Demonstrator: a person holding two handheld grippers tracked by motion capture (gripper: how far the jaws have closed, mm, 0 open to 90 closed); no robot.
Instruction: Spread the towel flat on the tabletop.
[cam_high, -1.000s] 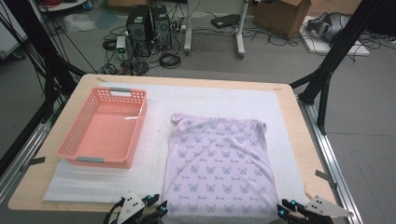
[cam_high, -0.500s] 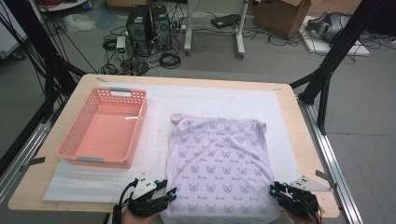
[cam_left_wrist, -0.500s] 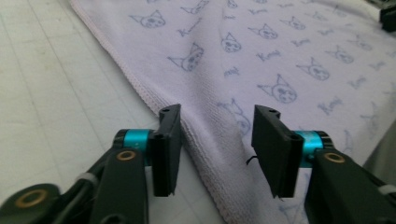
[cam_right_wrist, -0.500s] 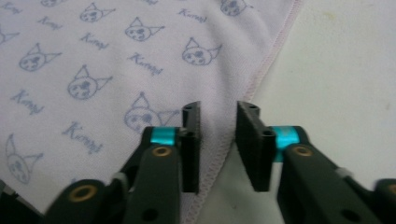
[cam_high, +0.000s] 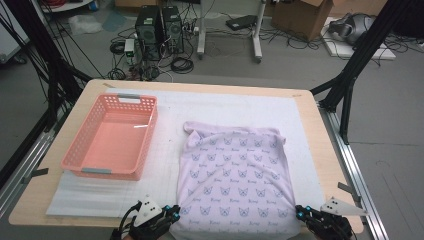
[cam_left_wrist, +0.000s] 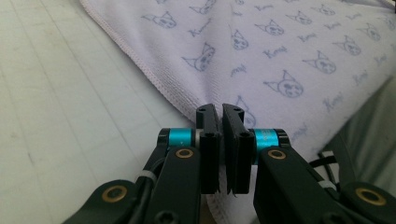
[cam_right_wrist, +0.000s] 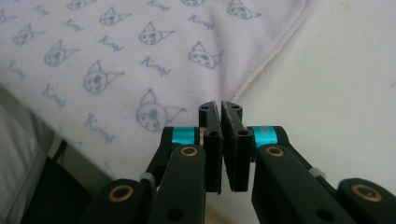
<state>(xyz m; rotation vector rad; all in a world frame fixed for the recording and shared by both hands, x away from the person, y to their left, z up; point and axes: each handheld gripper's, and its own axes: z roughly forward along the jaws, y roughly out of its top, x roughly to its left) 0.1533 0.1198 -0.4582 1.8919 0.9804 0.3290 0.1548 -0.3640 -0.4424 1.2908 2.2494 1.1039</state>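
The purple towel (cam_high: 235, 185) lay flat on the counter (cam_high: 310, 120). The left claw (cam_left_wrist: 220, 112) and right claw (cam_right_wrist: 220, 108) each pinched a near corner shut. A thin grip could slip, dropping one corner when lifted.

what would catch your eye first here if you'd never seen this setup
The lilac towel with its cat-face print, spread on the white mat near the table's near edge. Next, the pink basket to its left. Then the left gripper and right gripper, one at each near corner of the towel, both with jaws closed.
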